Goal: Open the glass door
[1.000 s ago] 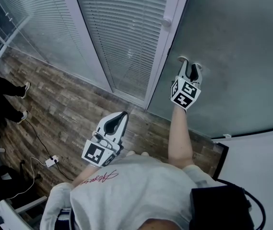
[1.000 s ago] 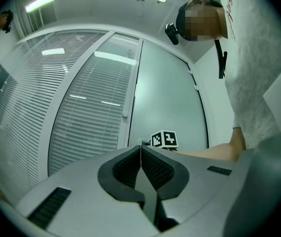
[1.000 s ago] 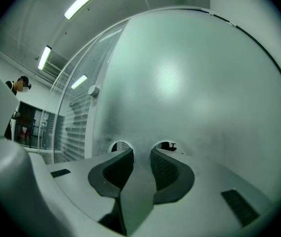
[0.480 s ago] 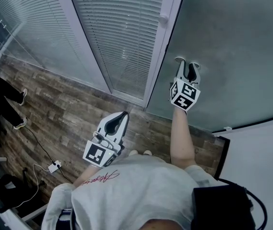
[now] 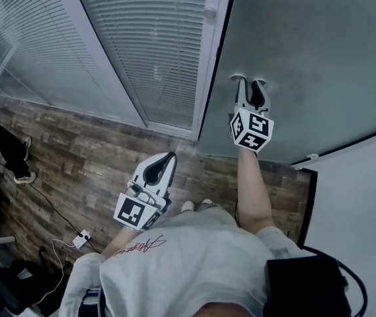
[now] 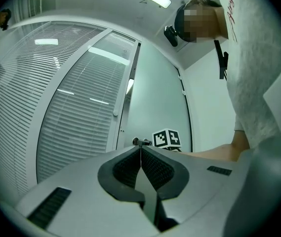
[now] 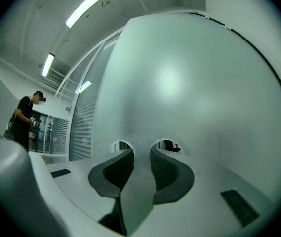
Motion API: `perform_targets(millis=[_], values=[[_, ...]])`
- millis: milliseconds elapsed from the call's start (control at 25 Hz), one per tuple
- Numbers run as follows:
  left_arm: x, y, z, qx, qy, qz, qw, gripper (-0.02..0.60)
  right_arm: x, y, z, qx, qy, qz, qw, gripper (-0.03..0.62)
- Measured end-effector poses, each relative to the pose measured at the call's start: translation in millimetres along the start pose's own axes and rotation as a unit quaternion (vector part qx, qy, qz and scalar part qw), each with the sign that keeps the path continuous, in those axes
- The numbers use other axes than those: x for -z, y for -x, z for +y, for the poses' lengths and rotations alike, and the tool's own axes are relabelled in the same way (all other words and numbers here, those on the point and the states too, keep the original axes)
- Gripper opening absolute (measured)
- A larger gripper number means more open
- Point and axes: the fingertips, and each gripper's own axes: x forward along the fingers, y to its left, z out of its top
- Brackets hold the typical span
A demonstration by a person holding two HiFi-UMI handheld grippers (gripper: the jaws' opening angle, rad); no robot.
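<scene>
The frosted glass door [image 5: 306, 45] fills the upper right of the head view, and its left edge meets a white frame post [image 5: 204, 91] with a round knob [image 5: 209, 12]. My right gripper [image 5: 248, 79] reaches out level. Its jaws stand apart with nothing between them, and both fingertips rest against the frosted pane [image 7: 189, 83]. In the right gripper view the two tips [image 7: 141, 149] touch the glass. My left gripper [image 5: 170, 156] hangs low by my body, shut and empty. Its closed tips [image 6: 140, 147] point toward the frame and the right gripper's marker cube [image 6: 167, 138].
Glass panels with white blinds [image 5: 148, 38] run to the left of the door. A white wall [image 5: 366, 216] stands at the right. On the wood floor lie a cable and a power strip [image 5: 80, 238]. Another person [image 7: 24, 120] stands far left, with legs [image 5: 6, 144] in the head view.
My right gripper has moved forward while staying on the frosted pane. The frame and blinds have slid left and the floor nearer in the head view. The left gripper has stayed put.
</scene>
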Motion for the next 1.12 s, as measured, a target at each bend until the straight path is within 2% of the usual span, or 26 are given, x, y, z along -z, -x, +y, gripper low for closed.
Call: perform_targets(millis=[360, 560, 760, 1120], values=[[1.4, 7.7, -21.6, 0.026, -0.001, -0.005, 0.9997, 0.017, -1.7, 45.1, 7.9, -0.021, -0.003, -0.005, 1.0, 0.115], [-5.5, 14.0, -48.1, 0.042, -0.011, -0.014, 0.999, 0.017, -4.6, 76.5, 13.8, -0.037, -0.003, -0.006, 0.999, 0.115], [-5.3, 10.6, -78.8, 0.03, -0.022, -0.015, 0.9992, 0.017, -4.5, 105.7, 6.2, -0.057, -0.006, -0.005, 0.998, 0.115], [-10.5, 33.6, -122.8, -0.007, -0.032, -0.026, 0.9991, 0.017, -8.1, 158.4, 15.6, -0.096, -0.007, 0.003, 0.995, 0.115]])
